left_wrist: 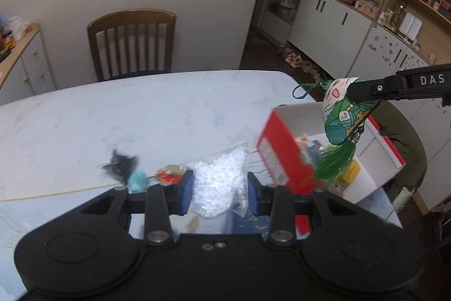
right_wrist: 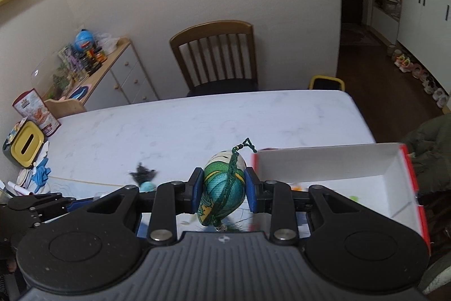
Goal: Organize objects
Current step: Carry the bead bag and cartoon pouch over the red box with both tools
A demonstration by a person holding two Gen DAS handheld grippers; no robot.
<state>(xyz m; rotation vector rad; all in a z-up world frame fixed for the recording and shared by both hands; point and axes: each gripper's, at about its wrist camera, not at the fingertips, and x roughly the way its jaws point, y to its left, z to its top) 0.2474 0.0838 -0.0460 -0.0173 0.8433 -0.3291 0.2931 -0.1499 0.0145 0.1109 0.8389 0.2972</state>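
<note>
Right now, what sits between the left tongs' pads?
A clear bag of white beads stands between the pads of the left tongs, seen in the left wrist view. Whether they touch it is unclear.

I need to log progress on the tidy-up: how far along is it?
Partway. A few small items already lie in the red box. In hand: the right tongs grip the green tasselled charm above the box; the left tongs straddle the bag of white beads. Left: the black-and-teal toy and an orange trinket.
</note>
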